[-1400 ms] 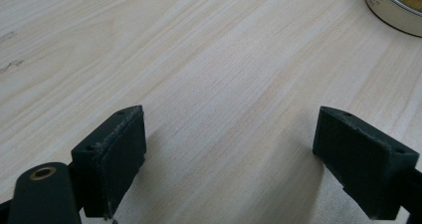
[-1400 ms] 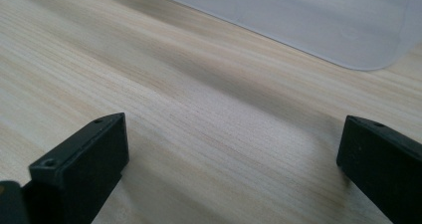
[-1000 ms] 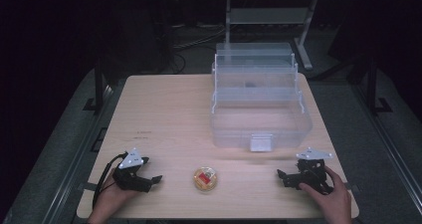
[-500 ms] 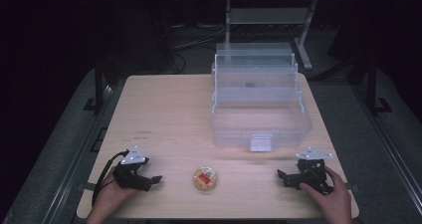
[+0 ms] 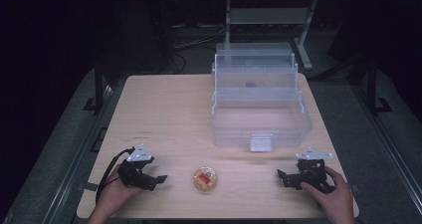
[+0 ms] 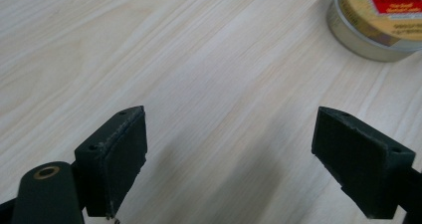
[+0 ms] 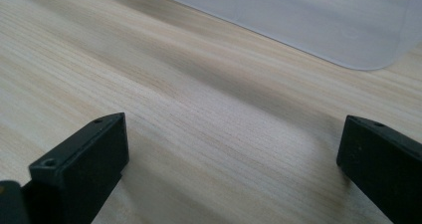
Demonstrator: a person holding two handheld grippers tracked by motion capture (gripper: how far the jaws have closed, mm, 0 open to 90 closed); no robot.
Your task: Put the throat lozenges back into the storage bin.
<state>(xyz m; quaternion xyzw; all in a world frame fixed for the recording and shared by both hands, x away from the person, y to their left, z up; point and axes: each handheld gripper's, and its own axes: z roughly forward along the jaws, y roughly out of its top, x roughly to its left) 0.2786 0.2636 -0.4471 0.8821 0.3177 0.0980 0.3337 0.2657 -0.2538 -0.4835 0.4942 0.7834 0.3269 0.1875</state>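
A small round tin (image 5: 205,178) with a yellow and red label lies near the table's front edge, between the two hands. My left gripper (image 5: 157,179) rests on the wood to its left, jaws wide open and pointing at it; the left gripper view shows the tin (image 6: 382,20) at top right, beyond my left gripper (image 6: 244,159). My right gripper (image 5: 282,177) sits at the front right, open, held by a hand. A clear plastic tiered box (image 5: 259,102) stands opened at the back right; its front corner (image 7: 318,20) lies ahead of my right gripper (image 7: 234,169).
The light wooden table (image 5: 164,114) has bare wood across its left half. A metal stand (image 5: 271,15) and cables lie on the dark floor behind. Black cable trails from the left gripper toward the front left edge.
The left gripper has shifted slightly toward the front edge and the tin. The right gripper and the box have not moved.
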